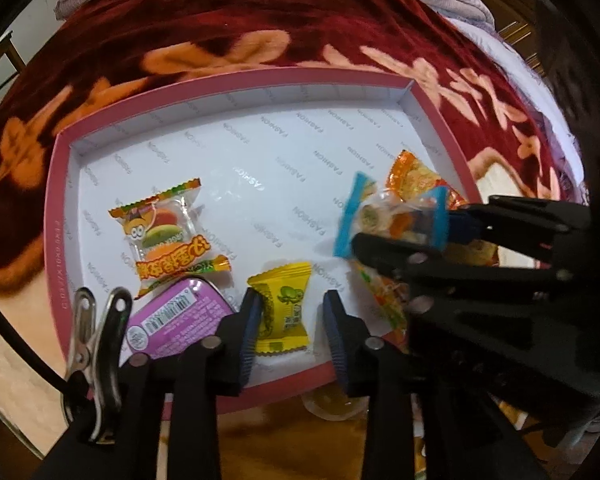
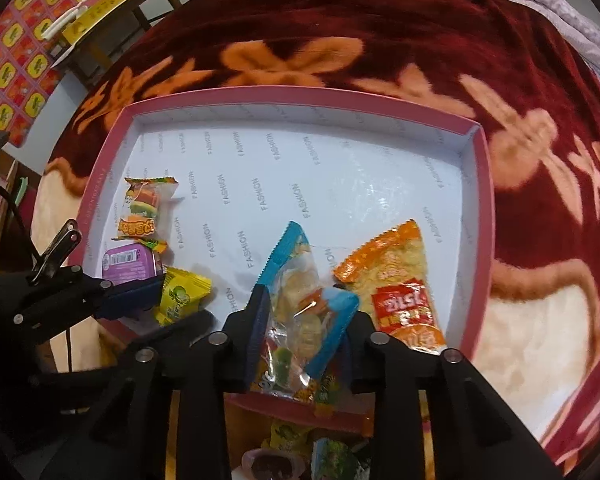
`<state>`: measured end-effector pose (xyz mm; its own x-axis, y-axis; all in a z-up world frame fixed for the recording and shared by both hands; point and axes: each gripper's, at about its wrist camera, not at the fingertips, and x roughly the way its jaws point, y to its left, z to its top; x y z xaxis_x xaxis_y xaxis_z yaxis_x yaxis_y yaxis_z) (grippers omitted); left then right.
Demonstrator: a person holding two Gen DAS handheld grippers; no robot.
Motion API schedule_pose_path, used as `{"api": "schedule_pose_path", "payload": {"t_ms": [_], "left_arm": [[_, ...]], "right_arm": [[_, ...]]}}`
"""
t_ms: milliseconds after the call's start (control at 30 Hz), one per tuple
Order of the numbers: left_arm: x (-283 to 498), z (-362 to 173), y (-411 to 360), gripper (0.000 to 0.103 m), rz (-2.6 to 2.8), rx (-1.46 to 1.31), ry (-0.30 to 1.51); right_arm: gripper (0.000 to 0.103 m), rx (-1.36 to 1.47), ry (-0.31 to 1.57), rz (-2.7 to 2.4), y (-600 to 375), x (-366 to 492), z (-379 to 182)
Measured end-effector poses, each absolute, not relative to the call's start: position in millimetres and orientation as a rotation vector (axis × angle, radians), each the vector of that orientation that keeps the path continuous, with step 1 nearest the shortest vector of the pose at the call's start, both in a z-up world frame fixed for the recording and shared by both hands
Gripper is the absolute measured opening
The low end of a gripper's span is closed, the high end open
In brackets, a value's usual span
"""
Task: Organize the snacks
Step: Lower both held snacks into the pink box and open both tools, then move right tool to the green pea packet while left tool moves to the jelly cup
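A shallow pink-rimmed tray (image 1: 236, 78) (image 2: 300, 94) with a white printed floor lies on a red flowered blanket. In it are a burger gummy packet (image 1: 164, 228) (image 2: 142, 208), a purple tin (image 1: 176, 316) (image 2: 126, 264), a yellow candy (image 1: 284, 304) (image 2: 180, 292), an orange snack bag (image 1: 416, 180) (image 2: 396, 280) and a clear packet with blue ends (image 1: 392, 216) (image 2: 300, 292). My left gripper (image 1: 294, 332) (image 2: 168, 308) is open around the yellow candy, which rests on the tray floor. My right gripper (image 2: 304, 336) (image 1: 408, 232) is open with the blue-ended packet loose between its fingers.
The red blanket (image 1: 220, 20) surrounds the tray. More wrapped snacks (image 2: 284, 436) and a jelly cup (image 2: 268, 464) lie outside the tray's near rim. A metal clip (image 1: 100, 340) hangs on my left gripper. A small table with boxes (image 2: 112, 0) stands at the far left.
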<state>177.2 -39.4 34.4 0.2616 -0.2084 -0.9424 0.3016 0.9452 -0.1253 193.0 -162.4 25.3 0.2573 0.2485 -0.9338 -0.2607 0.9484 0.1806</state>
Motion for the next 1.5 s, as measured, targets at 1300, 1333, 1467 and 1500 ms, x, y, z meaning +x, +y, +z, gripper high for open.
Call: {"api": "schedule_pose_path", "payload": {"t_ms": [1300, 1333, 1467, 1500], "left_arm": [[102.2, 52.9, -49.3, 0.042, -0.328, 0.154, 1.178], [101.8, 51.1, -49.6, 0.042, -0.324, 0.150, 1.178], [100.4, 45.5, -52.1, 0.042, -0.301, 0.173, 1.167], [100.2, 44.1, -52.7, 0.042, -0.288, 0.185, 1.162]], "right_arm": [[0.060, 0.099, 1.138, 0.343, -212.4, 98.8, 71.8], [0.060, 0.099, 1.138, 0.329, -214.9, 95.6, 70.5], [0.060, 0.101, 1.153, 0.299, -220.7, 85.2, 59.7], [0.060, 0.104, 1.159, 0.293, -222.1, 82.6, 56.2]]}}
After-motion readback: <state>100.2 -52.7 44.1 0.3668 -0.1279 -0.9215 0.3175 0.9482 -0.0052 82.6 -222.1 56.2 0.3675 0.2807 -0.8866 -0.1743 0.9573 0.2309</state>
